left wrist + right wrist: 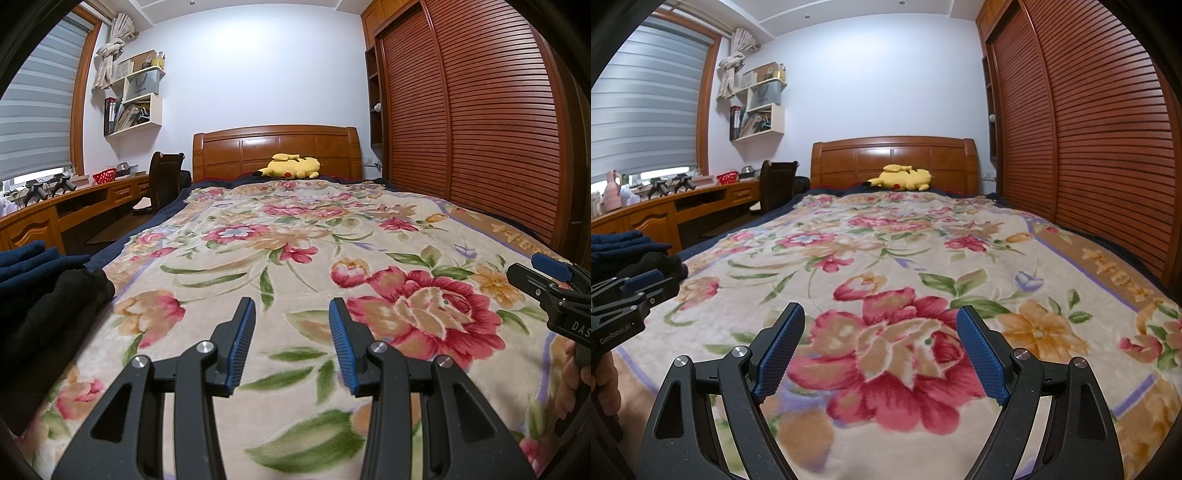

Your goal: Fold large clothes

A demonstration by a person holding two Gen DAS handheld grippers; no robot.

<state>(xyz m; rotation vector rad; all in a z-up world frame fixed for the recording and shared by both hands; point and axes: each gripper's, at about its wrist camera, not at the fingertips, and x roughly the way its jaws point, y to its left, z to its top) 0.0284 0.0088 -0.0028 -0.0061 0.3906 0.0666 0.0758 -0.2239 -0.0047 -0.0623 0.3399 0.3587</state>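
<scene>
A pile of dark clothes, navy on top of black (44,291), lies at the left edge of the bed; in the right wrist view the same pile (639,254) shows at far left. My left gripper (291,310) hovers over the floral blanket (280,240) to the right of the pile, jaws partly apart with nothing between them. My right gripper (881,317) hangs over a big red flower on the blanket (923,236), open wide and empty. Each gripper shows at the edge of the other's view: the right gripper (546,273) and the left gripper (642,288).
A yellow plush toy (291,166) lies by the wooden headboard (277,144). A slatted wardrobe (480,122) runs along the bed's right side. On the left stand a wooden desk (74,206), a dark chair (164,177) and wall shelves (136,99).
</scene>
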